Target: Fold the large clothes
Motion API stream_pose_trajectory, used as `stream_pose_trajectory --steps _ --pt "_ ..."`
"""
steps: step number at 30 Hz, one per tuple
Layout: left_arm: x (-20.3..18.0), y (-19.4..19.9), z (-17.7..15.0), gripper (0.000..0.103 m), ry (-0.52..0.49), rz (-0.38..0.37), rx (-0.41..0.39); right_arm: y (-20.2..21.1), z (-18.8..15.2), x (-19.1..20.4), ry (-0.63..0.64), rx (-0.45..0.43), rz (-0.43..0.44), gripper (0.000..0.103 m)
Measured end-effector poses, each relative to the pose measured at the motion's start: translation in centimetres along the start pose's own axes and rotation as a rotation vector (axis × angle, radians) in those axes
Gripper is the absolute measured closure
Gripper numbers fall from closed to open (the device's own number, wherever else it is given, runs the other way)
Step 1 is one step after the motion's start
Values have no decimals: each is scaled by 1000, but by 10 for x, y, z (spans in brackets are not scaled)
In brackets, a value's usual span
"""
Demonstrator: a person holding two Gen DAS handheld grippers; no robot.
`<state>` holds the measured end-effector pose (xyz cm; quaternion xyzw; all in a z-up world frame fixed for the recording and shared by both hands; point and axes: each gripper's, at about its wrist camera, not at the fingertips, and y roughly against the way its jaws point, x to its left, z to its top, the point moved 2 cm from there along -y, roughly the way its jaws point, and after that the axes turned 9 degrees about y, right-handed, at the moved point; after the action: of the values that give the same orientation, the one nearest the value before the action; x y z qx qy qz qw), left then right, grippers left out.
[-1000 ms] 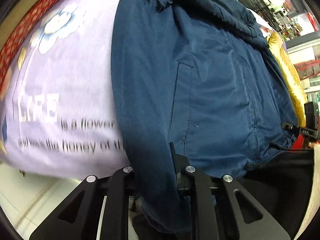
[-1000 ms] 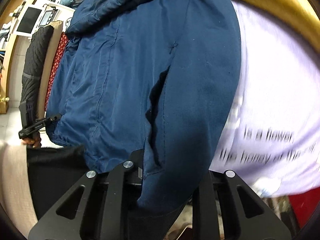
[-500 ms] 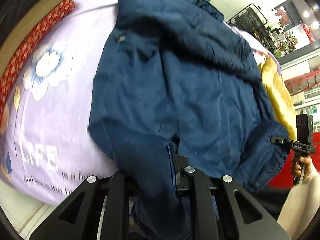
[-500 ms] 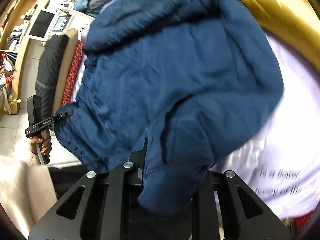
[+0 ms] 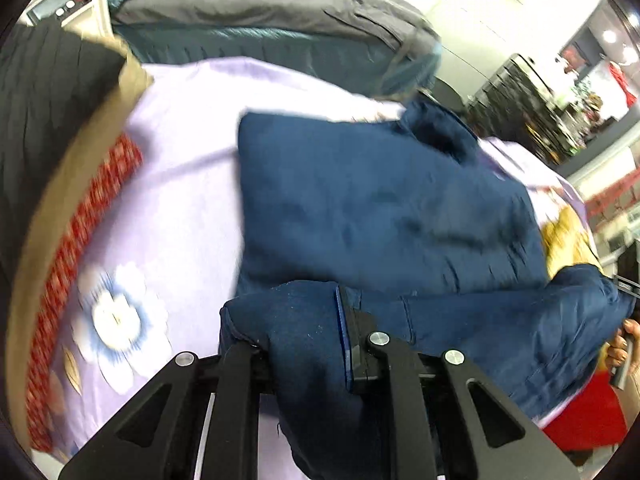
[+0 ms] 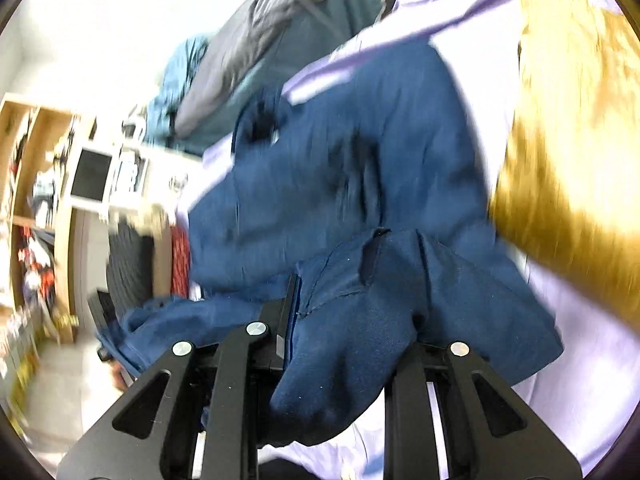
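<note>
Lilac flowered sheet (image 5: 180,184), gold cushion (image 6: 568,152), shelves (image 6: 36,200)

Your navy jacket (image 5: 384,216) smears with motion blur in both wrist views, so its seams and pockets don't read. Bunched cloth hides the left gripper (image 5: 308,344) fingertips and the right gripper (image 6: 340,344) fingertips. The shelves (image 6: 32,208) blur beyond telling their contents.

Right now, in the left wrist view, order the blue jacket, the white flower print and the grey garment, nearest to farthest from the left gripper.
1. Blue jacket: clamped in the left gripper.
2. White flower print: lower left, on the lilac sheet.
3. Grey garment: far top, beyond the sheet.
</note>
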<state>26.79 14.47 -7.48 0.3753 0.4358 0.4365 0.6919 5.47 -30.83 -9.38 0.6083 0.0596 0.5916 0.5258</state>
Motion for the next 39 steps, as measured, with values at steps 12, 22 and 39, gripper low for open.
stream_pose_trajectory --steps 12,22,39 --pt "4 -37 69 83 189 2 58 -40 78 -30 -168 7 -2 82" --pt "23 -7 70 73 288 -227 112 -66 92 -59 -344 119 156 57" --pt "30 66 82 18 230 -82 -112 28 120 -44 -234 28 189 34"
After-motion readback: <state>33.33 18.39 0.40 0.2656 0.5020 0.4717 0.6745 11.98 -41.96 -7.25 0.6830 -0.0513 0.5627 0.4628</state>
